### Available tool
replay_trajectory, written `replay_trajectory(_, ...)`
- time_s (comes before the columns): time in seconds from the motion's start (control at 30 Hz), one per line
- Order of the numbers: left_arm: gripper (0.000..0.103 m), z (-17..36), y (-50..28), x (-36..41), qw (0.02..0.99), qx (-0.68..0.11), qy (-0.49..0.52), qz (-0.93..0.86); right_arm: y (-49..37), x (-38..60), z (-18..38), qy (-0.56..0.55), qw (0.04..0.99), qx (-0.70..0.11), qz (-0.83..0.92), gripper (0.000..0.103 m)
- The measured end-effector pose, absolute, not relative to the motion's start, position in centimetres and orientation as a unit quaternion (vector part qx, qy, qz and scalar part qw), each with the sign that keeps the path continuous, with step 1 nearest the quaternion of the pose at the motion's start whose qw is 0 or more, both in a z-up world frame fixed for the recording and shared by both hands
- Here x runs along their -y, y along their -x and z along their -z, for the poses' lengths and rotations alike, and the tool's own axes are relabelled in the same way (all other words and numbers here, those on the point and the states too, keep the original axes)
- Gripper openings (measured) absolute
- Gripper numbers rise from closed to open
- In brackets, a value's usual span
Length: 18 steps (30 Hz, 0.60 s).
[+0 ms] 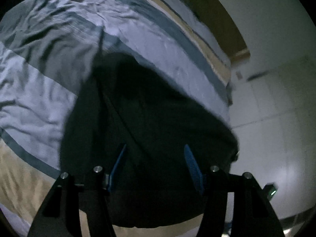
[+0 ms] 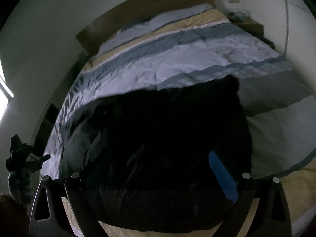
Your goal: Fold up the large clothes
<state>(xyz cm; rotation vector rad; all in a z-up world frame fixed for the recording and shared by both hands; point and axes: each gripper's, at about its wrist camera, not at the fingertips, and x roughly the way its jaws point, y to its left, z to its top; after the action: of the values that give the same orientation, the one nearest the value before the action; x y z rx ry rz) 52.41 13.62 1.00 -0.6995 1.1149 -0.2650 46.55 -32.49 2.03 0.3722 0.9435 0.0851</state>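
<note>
A large dark garment [image 1: 158,108] lies spread on a striped duvet [image 1: 49,55]. In the left wrist view it runs from the bed's middle down past my left gripper [image 1: 155,146]. That gripper is open: its two blue fingers [image 1: 192,165] stand apart over the cloth without pressing it. The right wrist view shows the same garment [image 2: 167,138] filling the lower middle. My right gripper [image 2: 158,154] hangs over it with its jaws wide. One blue finger [image 2: 223,177] shows with a bare face. Dark cloth hides the other finger. Both views are dim and blurred.
The bed carries blue, grey, white and tan stripes [image 2: 167,55], with a wooden headboard [image 2: 148,2] against a pale wall. White panelled doors [image 1: 276,102] stand beside the bed. A dark unclear shape [image 2: 21,158] sits off the bed's left edge.
</note>
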Motion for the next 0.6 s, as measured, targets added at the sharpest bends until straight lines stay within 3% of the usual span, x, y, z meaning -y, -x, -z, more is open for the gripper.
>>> replay_trajectory(0.3, 0.058, 1.1, -55.0, -0.4, 0.818, -0.520, 0.154, 0.193, -50.8, 26.6, 1.7, -0.099, 0.872, -0.471, -0.086, 0.098)
replay_trajectory(0.6, 0.058, 4.2, -64.7, 2.8, 0.828, -0.521, 0.111, 0.173, -60.0, 28.2, 4.9, -0.095, 0.872, -0.476, -0.058, 0.102)
